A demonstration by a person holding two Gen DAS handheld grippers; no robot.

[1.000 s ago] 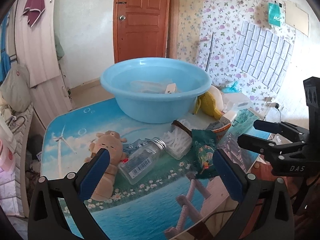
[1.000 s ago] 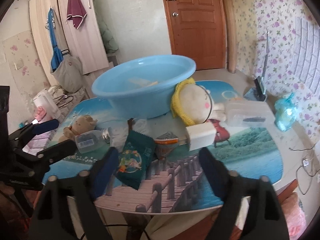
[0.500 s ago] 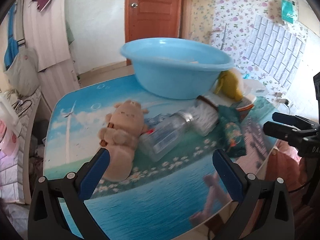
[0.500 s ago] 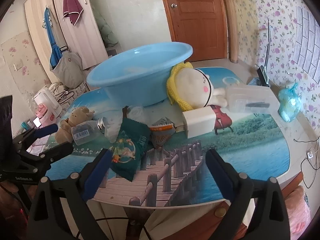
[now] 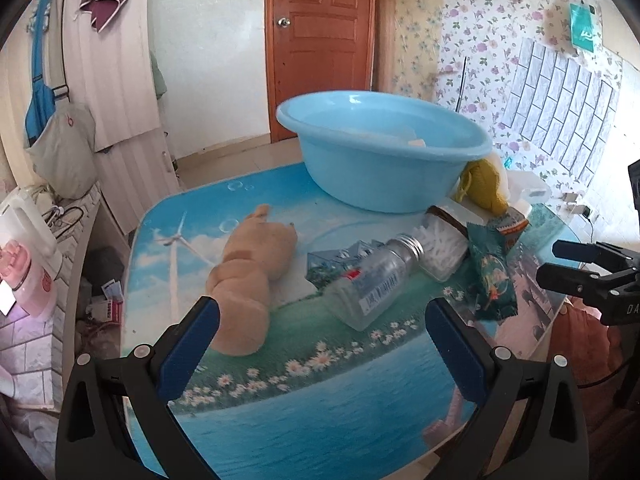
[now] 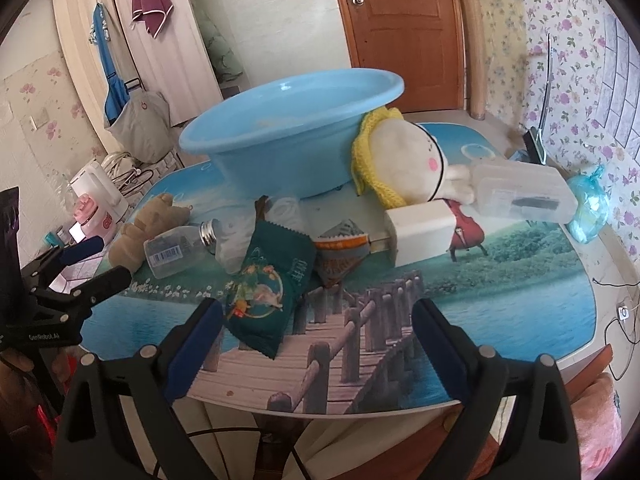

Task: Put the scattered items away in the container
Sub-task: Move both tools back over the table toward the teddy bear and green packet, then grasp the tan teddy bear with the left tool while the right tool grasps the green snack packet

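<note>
Light blue basin [image 5: 384, 160] stands upright on the table. Just in front lie a brown plush [image 5: 248, 276], a clear bottle [image 5: 372, 284] on its side, a green packet [image 6: 272, 280], and a white charger [image 6: 420, 228].

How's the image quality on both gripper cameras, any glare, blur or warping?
Left wrist view: strong fisheye bending, dark corners, glare on the glossy table, the bottle slightly soft. Right wrist view: same warping, the door bowed, daylight even, the snack packet sharp.
</note>
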